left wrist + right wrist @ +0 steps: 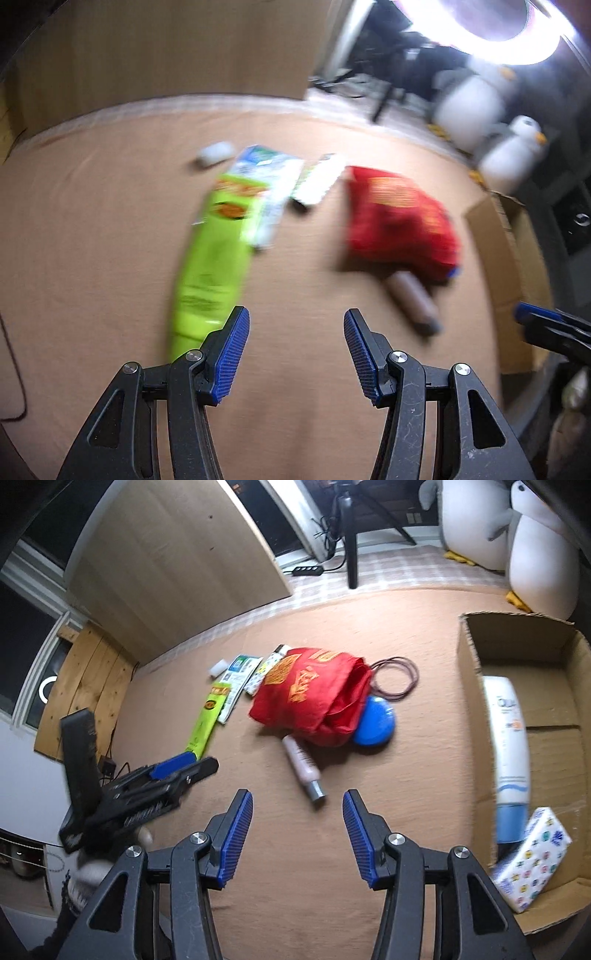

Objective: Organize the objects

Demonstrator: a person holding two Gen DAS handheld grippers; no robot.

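Both tongs, left (296, 350) and right (297, 834), are held apart and empty above the surface (280, 849); the red bag (314, 698) is seen at twelve o'clock.

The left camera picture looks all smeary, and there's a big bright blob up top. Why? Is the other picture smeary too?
Left wrist view: motion blur smears the green packet and red bag; a bright lamp glares white at the top. Right wrist view: much sharper, the red bag reads clearly, only the left tool is blurred. Both bend edges, being fisheye.
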